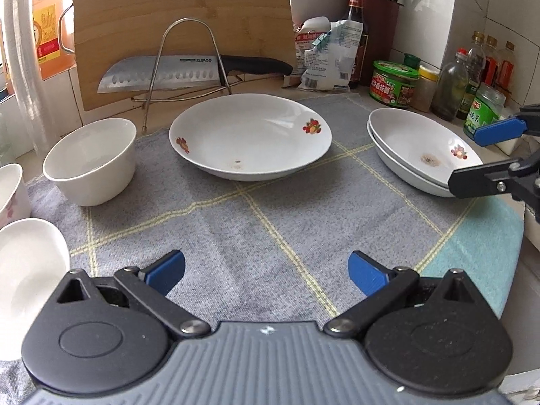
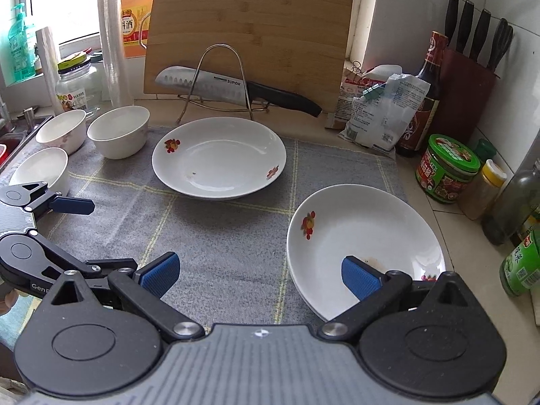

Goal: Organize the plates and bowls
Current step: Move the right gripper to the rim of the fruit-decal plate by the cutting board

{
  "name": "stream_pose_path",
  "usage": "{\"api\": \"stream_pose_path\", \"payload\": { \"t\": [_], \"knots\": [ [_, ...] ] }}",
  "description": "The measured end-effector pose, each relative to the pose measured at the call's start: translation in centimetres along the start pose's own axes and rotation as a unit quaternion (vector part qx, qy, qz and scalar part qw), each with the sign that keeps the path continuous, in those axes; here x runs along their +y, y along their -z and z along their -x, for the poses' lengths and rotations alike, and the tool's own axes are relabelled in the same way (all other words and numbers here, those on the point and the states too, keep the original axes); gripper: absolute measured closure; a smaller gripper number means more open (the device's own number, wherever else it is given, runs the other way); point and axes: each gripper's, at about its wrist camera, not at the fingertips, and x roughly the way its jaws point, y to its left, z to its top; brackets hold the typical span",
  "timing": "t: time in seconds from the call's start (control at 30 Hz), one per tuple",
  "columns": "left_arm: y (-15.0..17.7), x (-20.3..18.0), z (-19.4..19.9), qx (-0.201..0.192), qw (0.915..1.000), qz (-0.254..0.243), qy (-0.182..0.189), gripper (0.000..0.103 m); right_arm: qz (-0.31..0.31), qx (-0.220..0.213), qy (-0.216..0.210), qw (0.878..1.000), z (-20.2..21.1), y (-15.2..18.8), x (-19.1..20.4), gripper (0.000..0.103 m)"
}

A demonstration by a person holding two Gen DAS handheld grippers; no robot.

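Right gripper jaws apart, empty | left gripper apart, empty | stacked plates under right finger; lone plate ahead | glazed ceramic: rigid, slippery, breakable; grip rim

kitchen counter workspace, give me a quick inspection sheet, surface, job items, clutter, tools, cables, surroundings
Surface: grey checked cloth mat spread on the counter.
Job's things: single white floral plate at centre; stack of two white floral plates on the right, the top one stained; three white ceramic bowls on the left, apart from one another.
Clutter: steel kitchen knife on a wire rack against the bamboo cutting board; sauce bottles, jars and packets along the back and right.
Tools: left tool open, empty, above the mat; right tool open, empty, at the stack's near rim.
Cables: nothing seen.
Surroundings: dark red knife block, window, tiled wall.
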Motion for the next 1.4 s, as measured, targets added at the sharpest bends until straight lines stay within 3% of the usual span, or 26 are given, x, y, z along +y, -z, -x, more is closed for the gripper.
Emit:
{"api": "stream_pose_path", "payload": {
  "t": [0.5, 0.73, 1.0, 1.13, 1.4],
  "knots": [
    [-1.3, -1.2, -2.6, 0.03, 0.9953, 0.048, -0.079, 0.001, 0.034, 0.006, -0.085, 0.996, -5.2, -2.6, -2.6, 0.0],
    [-2.7, -2.8, -5.9, 0.059, 0.9927, 0.029, -0.1, 0.001, 0.049, -0.004, -0.128, 0.99, -6.8, -4.0, -4.9, 0.0],
    [-4.3, -1.9, -8.0, 0.053, 0.9937, 0.051, -0.084, 0.001, 0.064, 0.0, -0.139, 0.988, -7.9, -4.8, -5.5, 0.0],
    [-5.1, -1.1, -9.0, 0.043, 0.9958, 0.038, -0.071, 0.0, 0.059, 0.007, -0.129, 0.99, -8.5, -5.3, -5.6, 0.0],
    [-5.6, -0.5, -10.0, 0.011, 0.9963, 0.04, -0.075, 0.0, 0.053, 0.025, -0.132, 0.99, -9.7, -6.9, -5.4, 0.0]
  ]
}}
